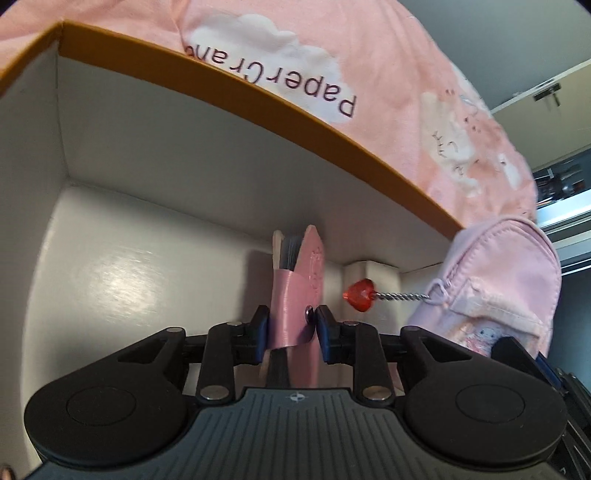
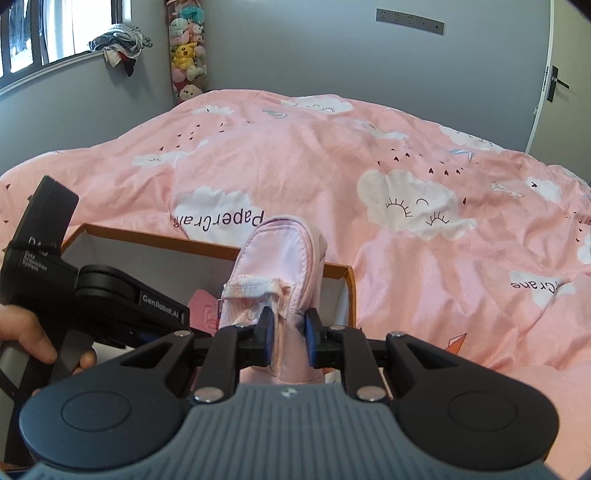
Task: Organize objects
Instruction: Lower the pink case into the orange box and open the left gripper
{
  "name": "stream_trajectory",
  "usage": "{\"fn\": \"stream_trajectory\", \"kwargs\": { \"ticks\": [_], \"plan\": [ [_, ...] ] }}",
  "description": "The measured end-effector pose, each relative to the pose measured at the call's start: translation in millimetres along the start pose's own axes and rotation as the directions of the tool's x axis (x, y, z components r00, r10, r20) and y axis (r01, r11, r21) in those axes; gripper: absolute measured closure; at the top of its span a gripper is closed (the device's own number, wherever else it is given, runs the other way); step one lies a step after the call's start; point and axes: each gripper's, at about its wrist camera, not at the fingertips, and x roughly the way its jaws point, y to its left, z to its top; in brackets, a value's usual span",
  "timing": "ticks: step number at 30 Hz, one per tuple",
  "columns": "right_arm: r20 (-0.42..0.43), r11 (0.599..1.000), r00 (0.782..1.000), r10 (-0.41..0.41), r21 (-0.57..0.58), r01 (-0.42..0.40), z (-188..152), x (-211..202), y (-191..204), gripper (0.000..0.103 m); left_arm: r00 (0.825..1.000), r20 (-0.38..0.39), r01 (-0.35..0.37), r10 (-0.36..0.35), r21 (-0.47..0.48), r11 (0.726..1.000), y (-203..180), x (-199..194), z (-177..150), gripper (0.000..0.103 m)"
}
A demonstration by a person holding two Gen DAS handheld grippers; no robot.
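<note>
My left gripper (image 1: 291,328) is shut on a small pink notebook (image 1: 299,288) with a snap strap, held upright inside an orange-rimmed white cardboard box (image 1: 258,88). My right gripper (image 2: 289,334) is shut on a pale pink fabric pouch (image 2: 277,266), held over the right end of the same box (image 2: 347,284). The pouch also shows at the right of the left wrist view (image 1: 506,288), with a red heart zipper charm (image 1: 360,294) hanging toward the notebook. The left gripper body (image 2: 110,291) reaches into the box from the left.
The box lies on a bed with a pink cloud-print duvet (image 2: 406,177). A column of plush toys (image 2: 186,48) hangs in the far corner, with a window (image 2: 48,33) to the left and a door (image 2: 554,85) to the right.
</note>
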Motion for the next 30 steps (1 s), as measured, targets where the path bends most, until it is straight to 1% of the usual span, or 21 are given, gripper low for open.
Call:
{"fn": "stream_trajectory", "kwargs": {
  "ticks": [5, 7, 9, 11, 14, 17, 19, 21, 23, 24, 25, 28, 30],
  "plan": [
    [-0.008, 1.0, 1.0, -0.006, -0.008, 0.005, -2.3, 1.0, 1.6, 0.085, 0.997, -0.01, -0.079, 0.08, 0.078, 0.994, -6.3, -4.7, -0.9, 0.069],
    [-0.009, 1.0, 1.0, -0.006, -0.013, 0.006, -2.8, 0.9, 2.4, 0.085, 0.994, -0.013, -0.105, 0.107, 0.091, 0.99, -6.6, -7.0, -2.5, 0.068],
    [-0.01, 1.0, 1.0, -0.005, -0.015, 0.005, -4.1, 0.4, 3.1, 0.085, 0.994, -0.036, -0.104, 0.108, 0.086, 0.991, -6.2, -4.0, -1.9, 0.066],
    [-0.012, 1.0, 1.0, -0.002, -0.019, 0.002, -5.3, 0.2, 4.3, 0.085, 0.993, -0.062, -0.093, 0.096, 0.057, 0.994, -0.7, -1.7, -1.8, 0.063],
    [-0.015, 1.0, 1.0, 0.001, -0.026, -0.001, -6.5, -0.3, 5.9, 0.085, 0.993, -0.079, -0.085, 0.087, 0.024, 0.996, 4.1, 0.7, -2.1, 0.061],
    [-0.014, 0.999, 1.0, -0.007, -0.036, 0.006, -7.1, -1.8, 7.5, 0.085, 0.993, -0.061, -0.102, 0.102, 0.005, 0.995, 5.1, -0.5, -1.9, 0.06],
    [-0.011, 0.999, 1.0, -0.015, -0.042, 0.014, -6.9, -2.7, 7.7, 0.084, 0.993, -0.025, -0.12, 0.119, -0.006, 0.993, 5.3, -4.3, -1.7, 0.061],
    [-0.008, 0.999, 1.0, -0.017, -0.045, 0.016, -6.7, -3.9, 8.2, 0.085, 0.989, 0.032, -0.145, 0.145, 0.024, 0.989, 2.1, -11.5, -2.8, 0.06],
    [-0.007, 0.999, 1.0, -0.016, -0.046, 0.015, -6.7, -4.5, 8.4, 0.084, 0.983, 0.073, -0.174, 0.17, 0.054, 0.983, -0.3, -18.5, -4.6, 0.055],
    [-0.007, 0.999, 1.0, -0.014, -0.047, 0.014, -6.7, -4.2, 8.7, 0.084, 0.983, 0.073, -0.17, 0.166, 0.062, 0.983, -0.2, -20.5, -5.2, 0.052],
    [-0.008, 0.999, 1.0, -0.011, -0.048, 0.011, -6.5, -3.3, 8.7, 0.084, 0.987, 0.058, -0.156, 0.152, 0.061, 0.986, 1.1, -21.5, -4.8, 0.05],
    [-0.011, 0.999, 1.0, -0.005, -0.048, 0.005, -6.5, -1.1, 8.7, 0.084, 0.996, -0.03, -0.08, 0.082, 0.058, 0.995, 4.9, -19.4, -1.1, 0.047],
    [-0.013, 0.999, 1.0, -0.003, -0.049, 0.002, -6.7, -0.7, 9.2, 0.084, 0.996, -0.064, -0.057, 0.061, 0.059, 0.997, 6.1, -19.3, 1.4, 0.047]
  ]
}}
